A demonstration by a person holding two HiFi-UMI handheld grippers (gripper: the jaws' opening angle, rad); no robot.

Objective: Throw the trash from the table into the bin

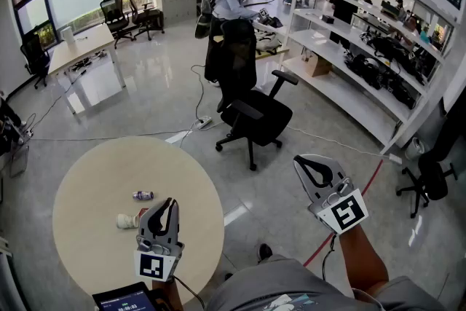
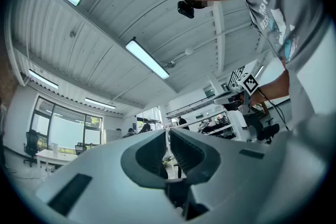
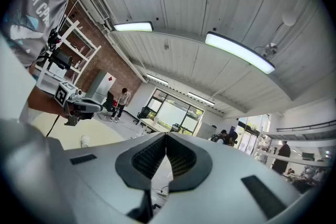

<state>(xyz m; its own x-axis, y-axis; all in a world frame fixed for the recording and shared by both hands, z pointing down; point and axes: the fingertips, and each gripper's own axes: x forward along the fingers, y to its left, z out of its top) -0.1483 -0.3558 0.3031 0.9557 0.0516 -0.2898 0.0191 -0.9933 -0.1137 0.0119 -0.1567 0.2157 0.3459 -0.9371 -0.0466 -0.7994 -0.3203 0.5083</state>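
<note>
A round pale desk (image 1: 87, 178) fills the near left of the head view. Two bits of trash lie on it. A small bottle (image 1: 143, 195) with a dark band lies on its side toward the middle. Nearer and a little to the left, a crumpled white piece (image 1: 127, 221) lies on the desk, apart from the bottle.

The left gripper (image 1: 170, 202) hangs over the near right part of the desk, pointing away toward the far side. Its tips are just right of the white piece and near the bottle; whether it touches the white piece cannot be told. In its own view the jaws are pressed together at the tips, with nothing between them.

The right gripper (image 1: 299, 160) is well off to the right, over the bare floor and clear of the desk. Its jaws are pressed together too, and it holds nothing.

A dark tablet (image 1: 122, 299) shows at the near edge of the desk. Beyond the desk stands a black office chair (image 1: 256, 120), and farther off a person (image 1: 231, 18) stands by long white shelving (image 1: 349, 69) that runs along the right. A red line (image 1: 370, 182) crosses the floor near the right gripper
</note>
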